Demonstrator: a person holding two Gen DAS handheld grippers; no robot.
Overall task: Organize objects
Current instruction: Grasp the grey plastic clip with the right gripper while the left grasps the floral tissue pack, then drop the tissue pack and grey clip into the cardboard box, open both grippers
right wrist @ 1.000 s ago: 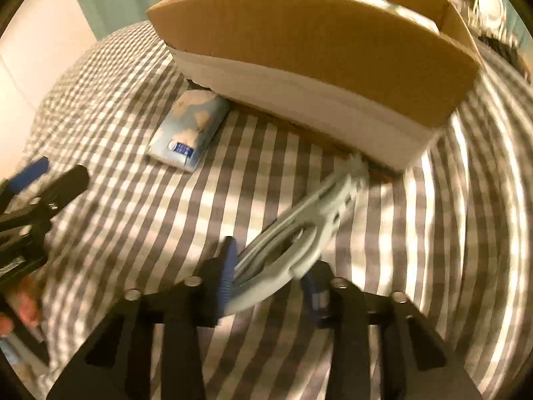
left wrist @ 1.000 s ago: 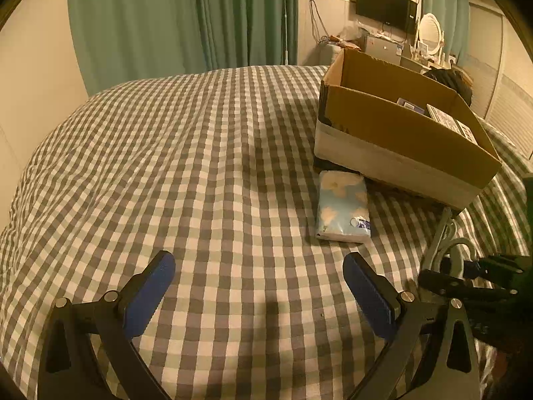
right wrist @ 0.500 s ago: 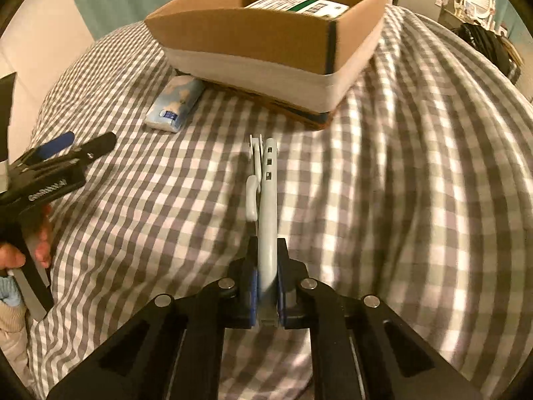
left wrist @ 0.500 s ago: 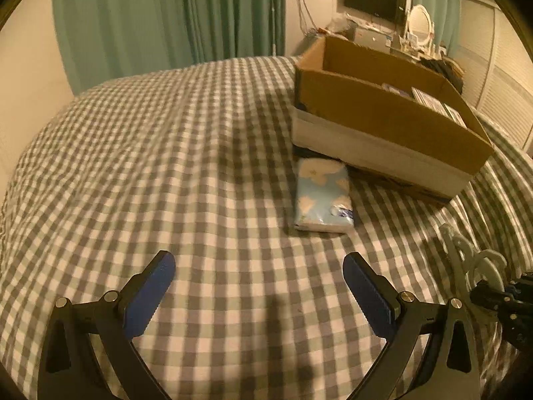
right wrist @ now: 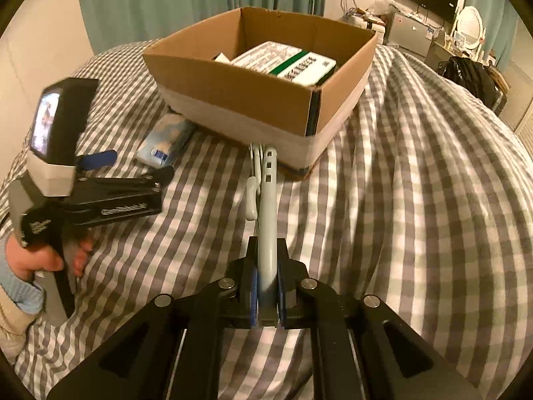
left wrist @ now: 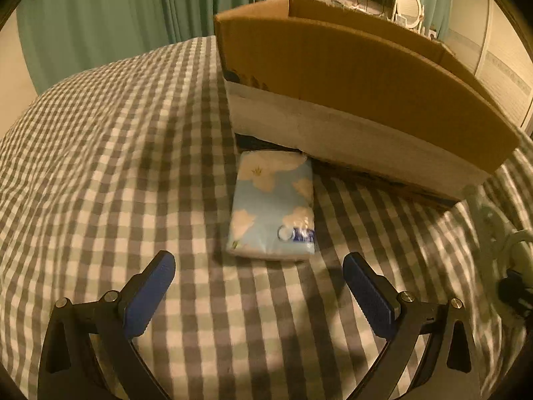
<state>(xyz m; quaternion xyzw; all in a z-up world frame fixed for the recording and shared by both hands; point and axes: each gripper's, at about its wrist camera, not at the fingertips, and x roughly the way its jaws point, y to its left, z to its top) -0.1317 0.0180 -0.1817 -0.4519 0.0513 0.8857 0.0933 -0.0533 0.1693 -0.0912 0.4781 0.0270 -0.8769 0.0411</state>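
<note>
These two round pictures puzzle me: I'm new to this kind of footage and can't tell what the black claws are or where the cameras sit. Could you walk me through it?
No robot here: a person holds a two-finger clamp tool in each hand, and a fisheye camera on each looks forward along its fingers, hence the round, bent view.

The left wrist view shows the left gripper open, its blue pads wide apart, pointed at a pale blue tissue pack lying on the checked bedcover against a cardboard box.

The right wrist view shows the right gripper shut on a pale grey plastic hanger, seen edge-on. The box already holds a white carton with a green stripe. At the left edge you see the person's hand gripping the other tool.
</note>
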